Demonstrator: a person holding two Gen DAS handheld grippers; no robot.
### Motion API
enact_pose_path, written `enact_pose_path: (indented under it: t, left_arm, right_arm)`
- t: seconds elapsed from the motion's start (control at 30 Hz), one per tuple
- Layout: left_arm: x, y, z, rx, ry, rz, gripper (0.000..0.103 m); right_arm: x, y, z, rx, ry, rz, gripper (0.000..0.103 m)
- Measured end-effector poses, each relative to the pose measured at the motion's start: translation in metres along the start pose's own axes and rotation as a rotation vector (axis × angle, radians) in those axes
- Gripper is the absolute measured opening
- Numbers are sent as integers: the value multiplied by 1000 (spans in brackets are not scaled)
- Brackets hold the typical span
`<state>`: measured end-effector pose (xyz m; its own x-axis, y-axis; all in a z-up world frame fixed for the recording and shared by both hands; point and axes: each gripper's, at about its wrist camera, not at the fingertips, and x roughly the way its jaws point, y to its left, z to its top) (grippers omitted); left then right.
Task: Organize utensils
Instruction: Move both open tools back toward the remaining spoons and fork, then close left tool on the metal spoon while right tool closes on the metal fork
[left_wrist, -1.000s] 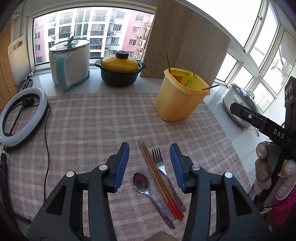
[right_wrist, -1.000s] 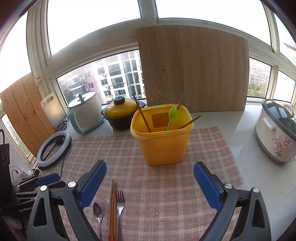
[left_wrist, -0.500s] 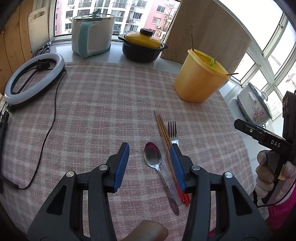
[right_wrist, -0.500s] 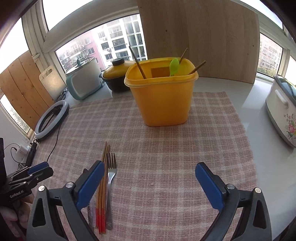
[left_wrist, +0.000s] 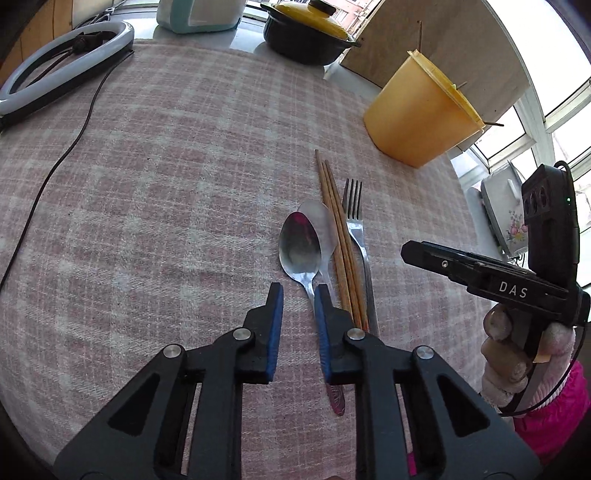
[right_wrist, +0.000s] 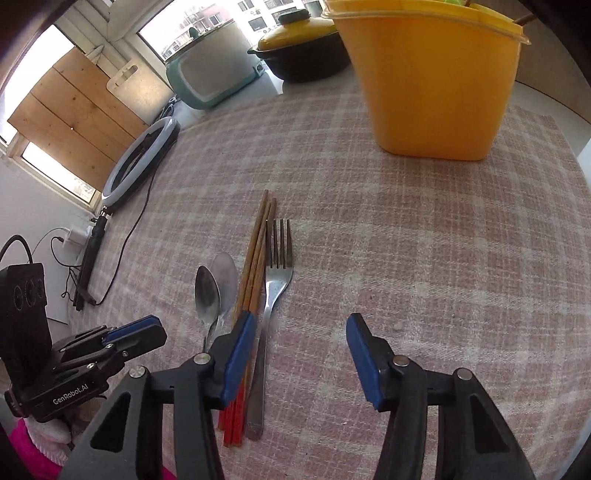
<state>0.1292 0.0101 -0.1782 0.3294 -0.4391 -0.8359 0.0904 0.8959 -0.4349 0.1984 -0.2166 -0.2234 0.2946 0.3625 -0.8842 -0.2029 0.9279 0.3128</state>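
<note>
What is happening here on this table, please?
A person holds a gripper in each hand and sorts utensils. Two spoons, chopsticks and a fork lie side by side on the checked cloth. The left gripper is low at the spoon handles, partly open, gripping nothing. The right gripper is wide open over the fork handle. The yellow holder behind already contains some utensils.

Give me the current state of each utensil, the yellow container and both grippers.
Left gripper: open, low over the cloth, jaws at the metal spoon's handle.
Right gripper: open wide, holding nothing.
Metal spoon: flat on the cloth, bowl up.
Second spoon: flat, partly under the metal spoon.
Chopsticks: flat, side by side, between spoons and fork.
Fork: flat, tines toward the container.
Yellow container: upright, utensils sticking out.
</note>
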Motion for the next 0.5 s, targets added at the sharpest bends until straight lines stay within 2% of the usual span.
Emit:
enact_pose_path:
  t: [0.27, 0.43, 0.5]
  left_arm:
    - [7, 3, 6, 23, 35, 2, 16]
    - [6, 11, 15, 22, 42, -12, 16]
    - [7, 9, 18, 48, 35, -5, 23]
  right_arm:
    - [12, -2, 6, 8, 31, 50, 39]
    - [14, -7, 9, 18, 33, 71, 37]
    - [15, -8, 14, 10, 30, 64, 38]
